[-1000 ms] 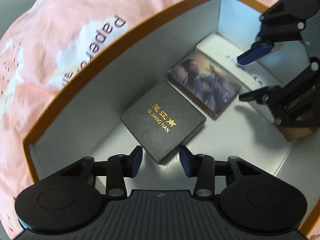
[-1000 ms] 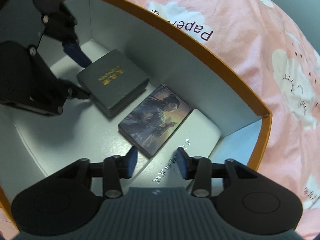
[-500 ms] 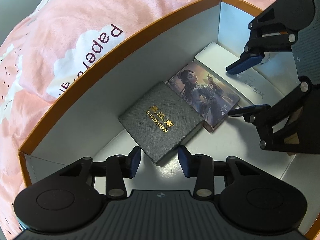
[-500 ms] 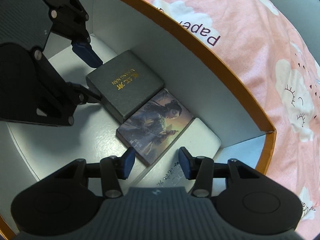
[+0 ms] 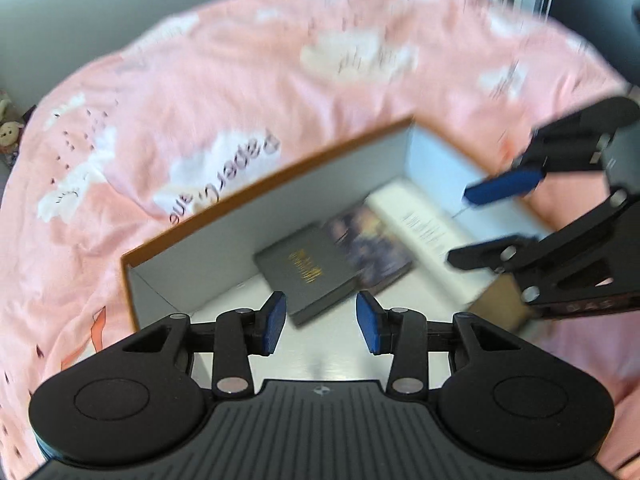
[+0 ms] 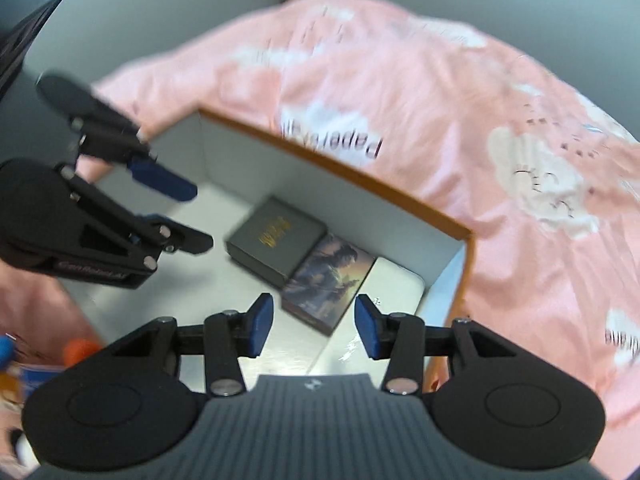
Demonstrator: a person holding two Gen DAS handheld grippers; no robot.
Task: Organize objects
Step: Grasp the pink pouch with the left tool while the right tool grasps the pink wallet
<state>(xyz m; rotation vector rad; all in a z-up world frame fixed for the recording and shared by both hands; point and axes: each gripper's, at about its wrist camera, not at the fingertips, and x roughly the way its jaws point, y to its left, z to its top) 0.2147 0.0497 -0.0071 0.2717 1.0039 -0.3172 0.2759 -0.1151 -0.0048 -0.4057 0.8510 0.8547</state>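
An open orange-rimmed carton [image 5: 260, 184] with white inner walls [image 6: 304, 188] lies on a pink sheet. On its floor, side by side, lie a dark grey box with gold lettering [image 5: 304, 276] [image 6: 276, 244], a box with a painted figure [image 5: 370, 246] [image 6: 330, 276] and a white box with black script [image 5: 424, 232] [image 6: 384, 296]. My left gripper [image 5: 320, 320] [image 6: 192, 212] hangs open above the grey box, holding nothing. My right gripper [image 6: 314, 326] [image 5: 476, 224] hovers over the picture box; its jaws are closing slightly with nothing between them.
The pink cloud-print sheet [image 5: 240, 80] surrounds the carton on all sides. A brown cardboard piece [image 5: 500, 300] shows under the right gripper. Orange and blue items [image 6: 80, 350] lie off the carton's near left. Grey wall runs behind the bed.
Both grippers have risen and pulled back from the carton, so the three boxes look smaller and more sheet shows. The boxes have not moved. Both views are motion-blurred now.
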